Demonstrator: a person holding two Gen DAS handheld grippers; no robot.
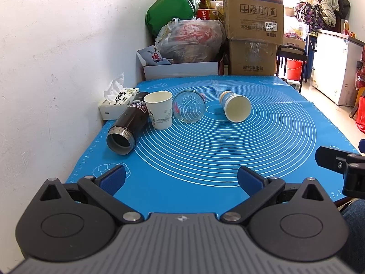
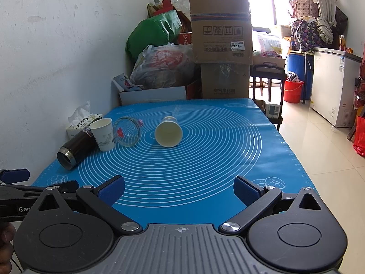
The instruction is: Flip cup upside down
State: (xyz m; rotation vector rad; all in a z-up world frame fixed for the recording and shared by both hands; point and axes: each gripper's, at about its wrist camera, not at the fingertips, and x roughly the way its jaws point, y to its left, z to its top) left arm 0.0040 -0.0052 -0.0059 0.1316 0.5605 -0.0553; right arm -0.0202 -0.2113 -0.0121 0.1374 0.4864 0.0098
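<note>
Left gripper [image 1: 181,179] low over near edge of blue mat [image 1: 228,155], levelled and aimed down the tabletop; jaws spread wide, nothing between the blue pads [image 1: 114,179]. Seen from right wrist view as black linkage and one blue pad at far left [image 2: 16,175], beside and slightly ahead of the right unit. Part of a hand at lower left corner of that view, detail too dark to read.

Along far-left wall side: tissue box [image 1: 117,101] against white wall. Just right of it, dark thermos [image 1: 127,125] lying on its side, open threaded mouth toward camera. Touching or nearly touching thermos, white paper cup [image 1: 159,109] with ink drawing, standing upright, mouth up. Next right, clear glass jar [image 1: 189,106] on its side, mouth toward camera, close against white cup.

Near mat centre, apart from the jar: second paper cup [image 1: 235,106], pale yellow inside, on its side, mouth toward camera, base pointing away. Same cup in right wrist view [image 2: 168,133], almost straight ahead.

Right gripper [image 2: 179,189] also low at near edge, level, pointed forward; jaws wide apart, empty, blue pads [image 2: 245,188] clear of everything. From left wrist view, only a black finger segment at right edge [image 1: 337,162].

Beyond tabletop: stacked cardboard boxes [image 1: 253,22], plastic bags [image 1: 189,38].
</note>
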